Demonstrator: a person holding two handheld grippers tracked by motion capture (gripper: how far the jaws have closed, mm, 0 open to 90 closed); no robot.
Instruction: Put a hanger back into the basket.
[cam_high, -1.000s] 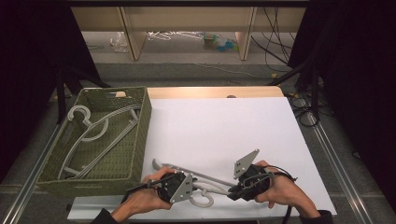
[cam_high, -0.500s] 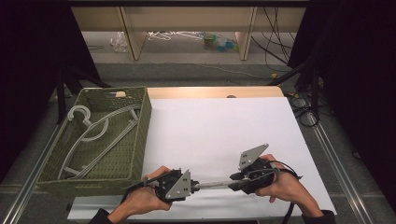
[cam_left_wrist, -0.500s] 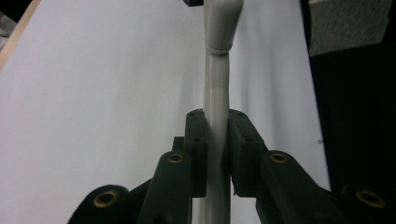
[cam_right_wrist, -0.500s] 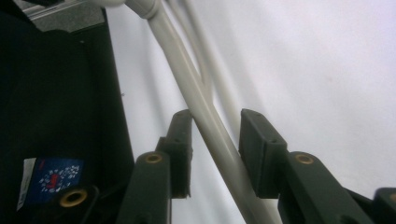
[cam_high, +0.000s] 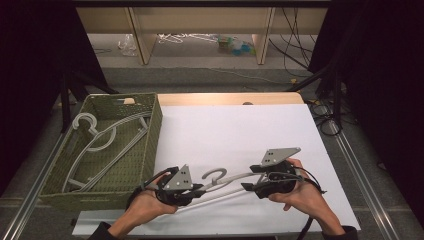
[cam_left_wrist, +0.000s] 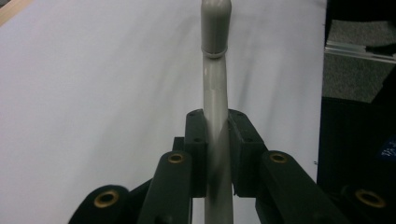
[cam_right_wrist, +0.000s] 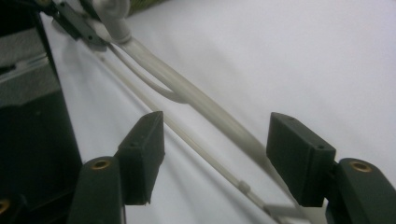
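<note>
Near the front edge of the desk, a grey plastic hanger spans between your two hands, just right of the woven basket. Your left hand-held gripper is clamped on the hanger's round bar, the jaws pressed against both sides of it. Your right hand-held gripper stands spread wide, the hanger's arm running between the jaws with neither pad touching.

The risk, as I judge it, is the one-sided hold: a smooth, round, glossy bar pinched at one spot can roll or pivot in the jaws, letting the far end swing down. Closing your right jaws off-centre could catch the thin lower rod instead of the thicker arm. The curled hook may snag the basket's rough olive weave when carried over its rim. Other pale hangers already lie inside, loops overlapping, ready to tangle.
</note>
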